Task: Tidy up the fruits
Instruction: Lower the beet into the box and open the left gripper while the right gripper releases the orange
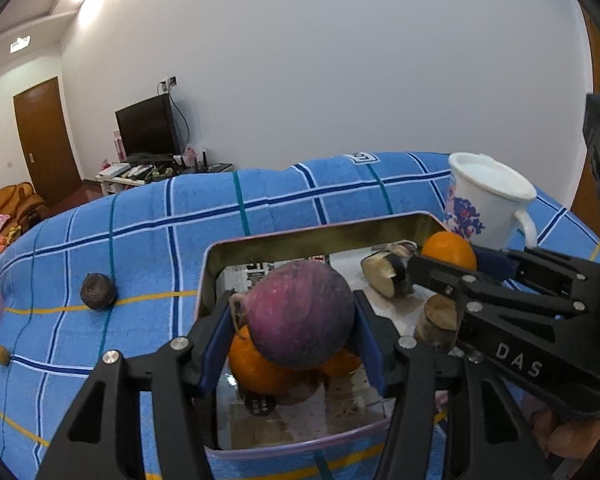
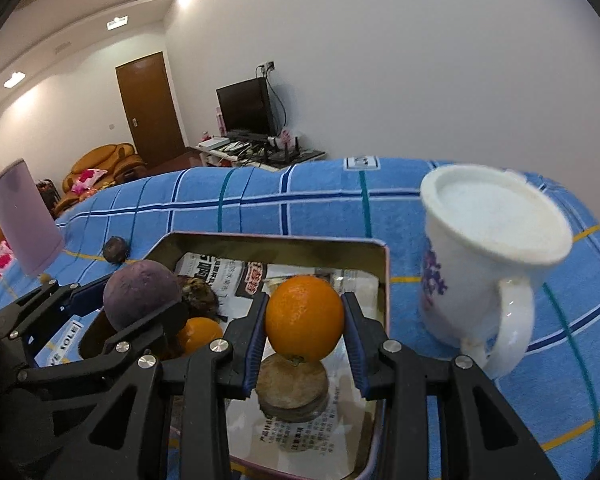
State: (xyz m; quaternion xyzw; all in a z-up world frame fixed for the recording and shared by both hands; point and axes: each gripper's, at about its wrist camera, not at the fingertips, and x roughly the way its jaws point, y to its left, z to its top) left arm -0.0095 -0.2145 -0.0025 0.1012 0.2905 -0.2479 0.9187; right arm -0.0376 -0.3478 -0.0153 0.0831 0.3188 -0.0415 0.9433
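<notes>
Bed: blue plaid cover, carries everything listed.

Tin tray: rectangular metal tray, newspaper-lined, near the bed's front edge, toward the right side. Already holds 2 oranges under the left gripper, cut stalk pieces and a round cut slice.

White mug: floral print, handle toward the camera, standing just beside the tray's right wall.

Lilac cup: at the bed's left side, well apart from the tray.

Left gripper: jaws closed on a purple round fruit, held above the tray's left part, over the oranges.

Right gripper: jaws closed on an orange, held above the tray's right part, over the round slice.

Dark round fruit: loose on the cover, left of the tray.

Small tan fruit: loose near the bed's left edge.

Step in hand, by judgement: placing 2 fruits into the tray at once. Next move calls for lowering each fruit to a free patch of newspaper, beside the pieces rather than on top, then parting the jaws gently so neither rolls. 2 loose fruits appear left to collect.
</notes>
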